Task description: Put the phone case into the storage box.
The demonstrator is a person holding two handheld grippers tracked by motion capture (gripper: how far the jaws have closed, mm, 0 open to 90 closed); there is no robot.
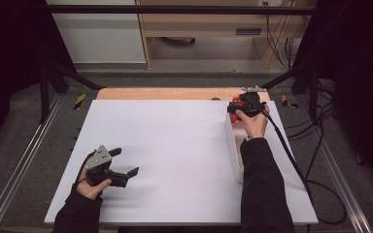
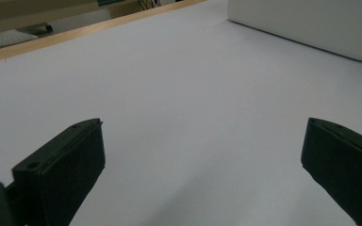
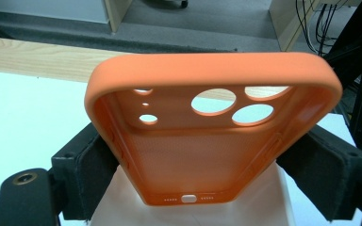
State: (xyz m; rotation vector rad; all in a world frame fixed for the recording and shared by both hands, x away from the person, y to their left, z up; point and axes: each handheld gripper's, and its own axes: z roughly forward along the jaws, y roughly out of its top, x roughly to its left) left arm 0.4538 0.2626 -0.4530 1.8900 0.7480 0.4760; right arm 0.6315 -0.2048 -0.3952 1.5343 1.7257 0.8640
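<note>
The right claw (image 3: 214, 160) is clamped on an orange phone case (image 3: 212, 127), its two black jaws pressing the case's long sides near the charging-port end, so the camera-hole end sticks out ahead, open face up. In the high view the case (image 1: 236, 105) is held at the far right part of the counter (image 1: 175, 145), close to the far edge where the bare wooden strip (image 1: 165, 93) shows, and just above the far end of a long white box (image 1: 234, 150) that lies along the right side. To do this step well, the grip should stay firm but not so hard that the soft case buckles inward; holding it by the side walls low down, as now, seems sound, though the long free end could tip if the hand moves fast. A slow, level carry looks wisest, with the case kept clear of the box until it is over the spot wanted. The right hand (image 1: 253, 122) reaches far forward, forearm stretched along the box, wrist roughly straight, the cable trailing back to the right. The left claw (image 1: 126, 162) rests low near the front left corner of the counter, its jaws wide apart with nothing between them, pointing right across bare white surface toward the box (image 2: 306, 23); the left hand (image 1: 93, 185) grips it from behind, idle.
</note>
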